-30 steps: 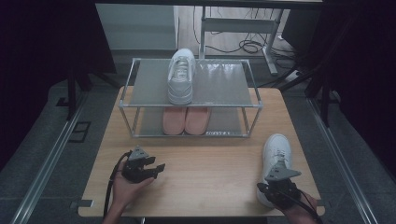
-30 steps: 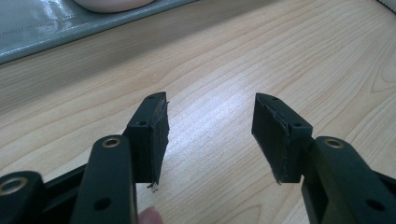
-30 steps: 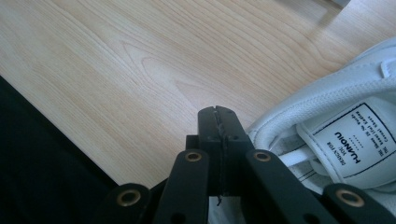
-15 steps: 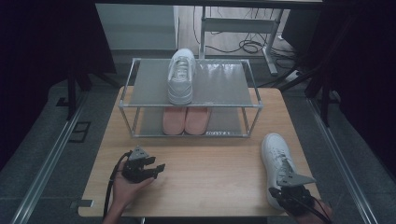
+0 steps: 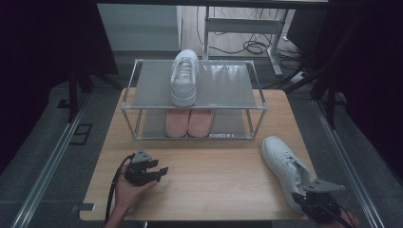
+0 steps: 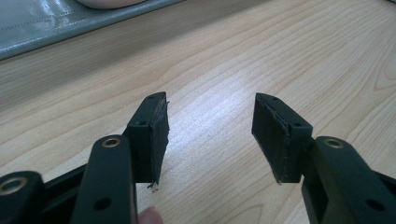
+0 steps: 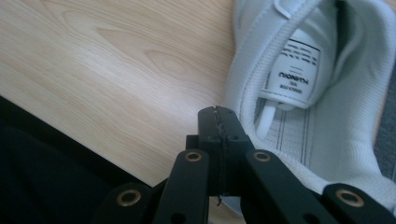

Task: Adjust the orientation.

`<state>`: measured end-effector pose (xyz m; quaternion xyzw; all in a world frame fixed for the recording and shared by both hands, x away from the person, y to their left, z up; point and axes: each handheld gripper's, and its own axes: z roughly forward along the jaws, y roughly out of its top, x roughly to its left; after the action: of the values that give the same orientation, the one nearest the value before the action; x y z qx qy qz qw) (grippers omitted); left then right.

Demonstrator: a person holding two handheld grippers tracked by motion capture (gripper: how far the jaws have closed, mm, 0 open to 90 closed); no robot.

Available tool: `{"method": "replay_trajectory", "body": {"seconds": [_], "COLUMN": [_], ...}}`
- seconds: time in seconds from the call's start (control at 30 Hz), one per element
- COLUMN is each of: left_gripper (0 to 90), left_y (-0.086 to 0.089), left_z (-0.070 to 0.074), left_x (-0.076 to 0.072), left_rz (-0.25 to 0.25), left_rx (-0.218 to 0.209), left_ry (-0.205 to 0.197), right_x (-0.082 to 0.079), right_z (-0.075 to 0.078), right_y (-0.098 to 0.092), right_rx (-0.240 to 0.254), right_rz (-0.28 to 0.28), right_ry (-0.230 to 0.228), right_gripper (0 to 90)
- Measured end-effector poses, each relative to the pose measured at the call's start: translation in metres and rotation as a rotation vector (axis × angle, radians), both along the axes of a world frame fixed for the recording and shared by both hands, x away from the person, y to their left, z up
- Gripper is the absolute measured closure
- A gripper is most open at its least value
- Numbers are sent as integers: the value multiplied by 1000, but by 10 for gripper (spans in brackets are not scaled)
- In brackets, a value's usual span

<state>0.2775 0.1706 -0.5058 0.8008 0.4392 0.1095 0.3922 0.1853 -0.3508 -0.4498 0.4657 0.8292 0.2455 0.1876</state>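
High view: at the near edge of a pale wooden table (image 5: 214, 180) the left gripper (image 5: 159, 172) is held in a hand (image 5: 127, 187) near the front left corner, its jaws set wide apart over bare wood with nothing between them, as is seen in the left gripper view (image 6: 210, 135). At the front right corner the right gripper (image 5: 304, 197) is seen with its jaws pressed together (image 7: 218, 140); whether anything is pinched between them cannot be told. It is placed at the heel of a white shoe (image 5: 284, 164), which is laid on the table close to the right edge, toe pointed away. Inside the shoe a tongue label (image 7: 293, 70) is printed upside down; the writing is too small to be read surely. A broad open stretch of wood is left between the two grippers and in front of a metal rack (image 5: 194, 110). A pink pair (image 5: 189, 123) is kept on the lower shelf, and a second white shoe (image 5: 184, 78) is set on the grey top shelf. Beyond the table a grey floor, desk legs and loose cables (image 5: 252, 47) are seen, with dark surroundings at both sides
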Motion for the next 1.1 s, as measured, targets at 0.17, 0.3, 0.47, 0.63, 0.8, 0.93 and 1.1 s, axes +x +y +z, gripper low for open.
{"method": "replay_trajectory", "body": {"seconds": [0.17, 0.3, 0.47, 0.63, 0.8, 0.93, 1.1], "left_gripper": [466, 466, 466, 466, 466, 466, 466], "left_y": [0, 0, 0, -1, -1, -1, 1], "left_z": [0, 0, 0, 0, 0, 0, 1], "left_x": [0, 0, 0, 0, 0, 0, 0], "left_rz": [1, 3, 2, -2, 0, -2, 1], "left_rx": [-1, -4, -4, -3, -4, -2, -2], "left_ry": [0, 2, 2, 1, -1, 0, 1], "right_x": [1, 2, 3, 6, 14, 29, 45], "right_z": [-1, 0, 0, 6, 19, 32, 39], "right_y": [-14, -17, -18, -17, -17, -20, -29], "right_rx": [-26, -7, -3, 44, 79, 123, 150], "right_rz": [-39, -34, -29, -1, 19, 27, 16], "right_ry": [-4, 6, 11, -6, -38, -70, -84], "right_gripper": [900, 900, 900, 900, 900, 900, 900]}}
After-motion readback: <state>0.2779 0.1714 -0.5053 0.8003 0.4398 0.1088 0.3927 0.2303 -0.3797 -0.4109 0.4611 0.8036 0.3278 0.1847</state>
